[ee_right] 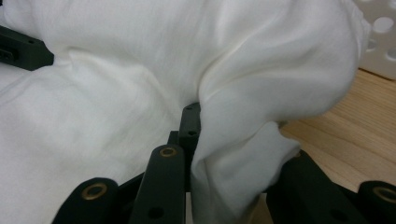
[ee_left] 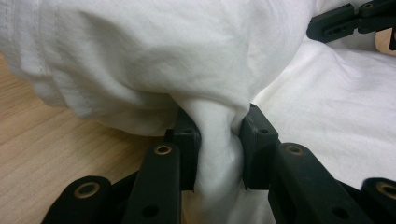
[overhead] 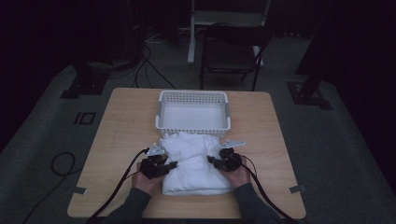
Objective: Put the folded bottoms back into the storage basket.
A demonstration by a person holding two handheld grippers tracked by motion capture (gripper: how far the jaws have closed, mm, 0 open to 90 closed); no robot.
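A folded white cloth (overhead: 194, 163) lies on the wooden table (overhead: 121, 135), just in front of a white plastic basket (overhead: 193, 112). My left gripper (overhead: 172, 164) is at the cloth's left side and my right gripper (overhead: 212, 161) at its right side, a hand behind each. In the left gripper view my left gripper (ee_left: 219, 140) is shut on a bunched fold of the white cloth (ee_left: 154, 51). The right gripper view shows my right gripper (ee_right: 233, 140) shut on another fold of the cloth (ee_right: 140, 70), which drapes over its right jaw. The other gripper's jaw (ee_left: 350, 21) shows across the cloth.
The basket's wall (ee_right: 380, 42) stands just beyond the cloth; the basket looks empty. A dark chair (overhead: 231, 51) stands behind the table on a grey floor with cables (overhead: 149, 65). Bare tabletop lies to the left and right of the cloth.
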